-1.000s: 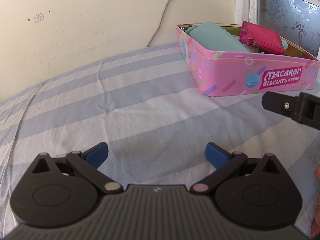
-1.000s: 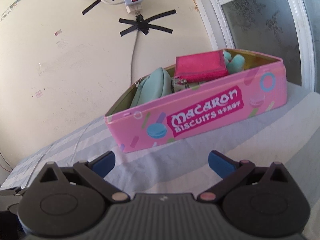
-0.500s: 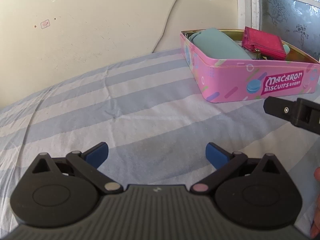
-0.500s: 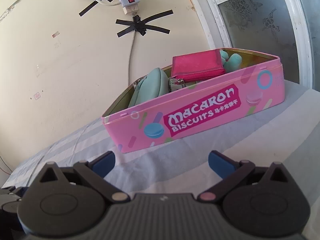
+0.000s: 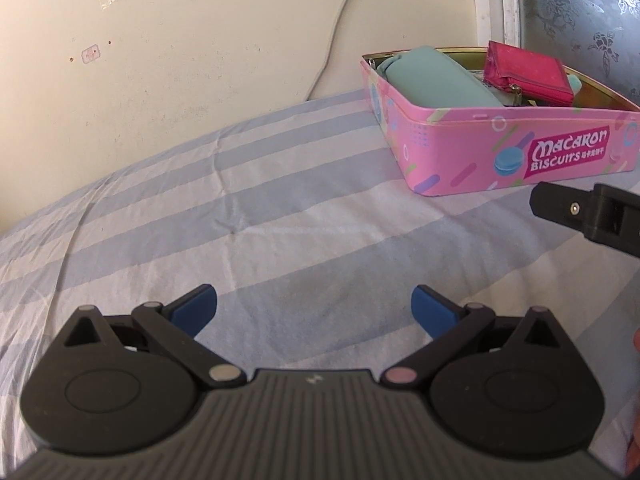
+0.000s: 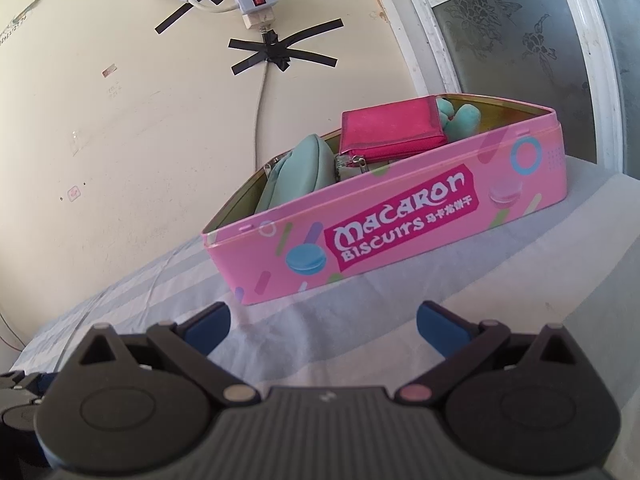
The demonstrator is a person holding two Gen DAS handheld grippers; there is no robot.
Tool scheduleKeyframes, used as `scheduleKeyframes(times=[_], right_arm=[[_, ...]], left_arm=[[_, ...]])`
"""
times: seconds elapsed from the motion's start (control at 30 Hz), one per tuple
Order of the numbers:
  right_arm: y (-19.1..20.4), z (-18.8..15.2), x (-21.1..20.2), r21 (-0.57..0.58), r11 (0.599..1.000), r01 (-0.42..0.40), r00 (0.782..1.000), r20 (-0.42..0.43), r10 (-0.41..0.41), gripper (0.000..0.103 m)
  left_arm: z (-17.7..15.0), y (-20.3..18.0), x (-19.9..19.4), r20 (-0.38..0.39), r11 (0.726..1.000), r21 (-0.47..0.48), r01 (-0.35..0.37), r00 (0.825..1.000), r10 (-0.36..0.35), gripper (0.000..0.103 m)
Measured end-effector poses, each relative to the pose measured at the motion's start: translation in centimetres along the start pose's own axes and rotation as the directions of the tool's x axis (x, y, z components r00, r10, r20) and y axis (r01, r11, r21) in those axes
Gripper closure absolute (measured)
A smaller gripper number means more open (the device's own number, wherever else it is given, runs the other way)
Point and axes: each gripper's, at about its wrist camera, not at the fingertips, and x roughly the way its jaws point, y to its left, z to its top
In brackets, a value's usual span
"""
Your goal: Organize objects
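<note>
Both my grippers are spread wide with nothing in them: left gripper [image 5: 314, 306] over bare striped sheet [image 5: 248, 216], right gripper [image 6: 323, 322] just short of the pink tin [image 6: 400, 216]. The tin sits ahead of my right fingers, up and right of the left ones, with a teal pouch [image 6: 296, 168] and a red wallet [image 6: 390, 130] inside.

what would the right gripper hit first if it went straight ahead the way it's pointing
Most likely the long front wall of the pink Macaron Biscuits tin. The right gripper is open and empty, with only striped bedsheet between it and the tin, though depth is unclear.
</note>
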Motion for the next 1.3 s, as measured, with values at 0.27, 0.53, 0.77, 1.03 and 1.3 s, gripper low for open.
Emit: scheduleKeyframes(times=[0.27, 0.53, 0.77, 1.03, 1.3], right_arm=[[-0.14, -0.11, -0.01, 0.006, 1.0, 0.001, 1.0, -0.003, -0.001, 0.0], [-0.31, -0.1, 0.05, 0.007, 1.0, 0.0, 1.0, -0.005, 0.0, 0.0], [-0.38, -0.26, 0.12, 0.013, 1.0, 0.001, 1.0, -0.009, -0.001, 0.0], [-0.52, -0.35, 0.15, 0.02, 1.0, 0.002, 1.0, -0.011, -0.002, 0.0], [-0.51, -0.36, 0.19, 0.022, 1.0, 0.003, 1.0, -0.012, -0.003, 0.0]], left_arm=[[-0.05, -0.11, 0.19, -0.015, 1.0, -0.001, 0.011, 1.0, -0.011, 0.0], [-0.07, -0.2, 0.26, -0.025, 1.0, 0.0, 0.013, 1.0, -0.013, 0.0], [-0.12, -0.39, 0.31, -0.03, 1.0, 0.001, 0.009, 1.0, -0.009, 0.0], [-0.14, -0.42, 0.23, -0.03, 1.0, 0.003, 0.008, 1.0, -0.008, 0.0], [-0.15, -0.45, 0.28, -0.03, 1.0, 0.003, 0.008, 1.0, -0.008, 0.0]])
